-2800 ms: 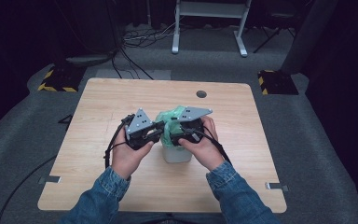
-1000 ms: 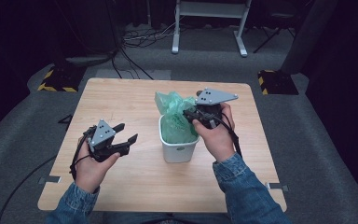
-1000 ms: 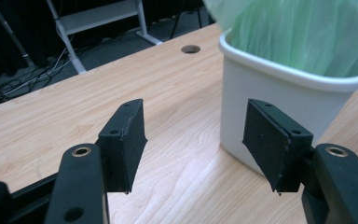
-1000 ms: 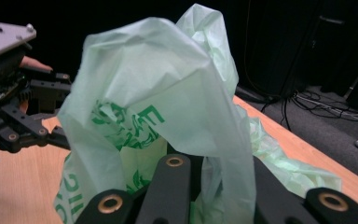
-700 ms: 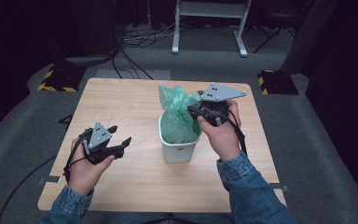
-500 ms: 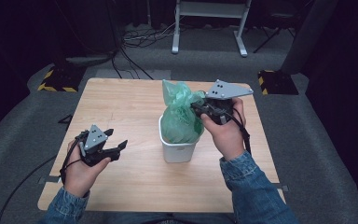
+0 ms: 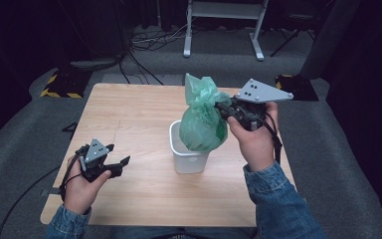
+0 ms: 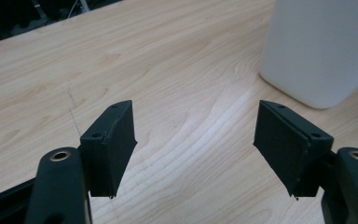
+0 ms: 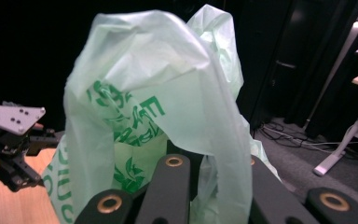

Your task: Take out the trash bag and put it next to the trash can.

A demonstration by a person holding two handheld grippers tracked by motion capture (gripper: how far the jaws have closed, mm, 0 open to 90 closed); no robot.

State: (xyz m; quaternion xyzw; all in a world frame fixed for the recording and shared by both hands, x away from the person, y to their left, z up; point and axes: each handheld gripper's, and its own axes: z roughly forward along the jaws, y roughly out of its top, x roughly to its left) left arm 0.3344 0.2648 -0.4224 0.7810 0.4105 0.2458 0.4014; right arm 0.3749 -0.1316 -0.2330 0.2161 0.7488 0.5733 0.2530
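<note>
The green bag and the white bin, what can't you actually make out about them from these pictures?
- What the green bag holds: the plastic hides it in the high view and the right gripper view.
- The white bin inside: in the high view the bag's bottom covers the opening.
- The bin's top: cut off by the upper edge in the left gripper view.
- The right gripper pads: buried in bag folds.

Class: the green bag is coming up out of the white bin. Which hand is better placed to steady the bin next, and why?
Left. The left gripper is open and empty, low beside the white bin. The right gripper is shut on the green bag.
</note>
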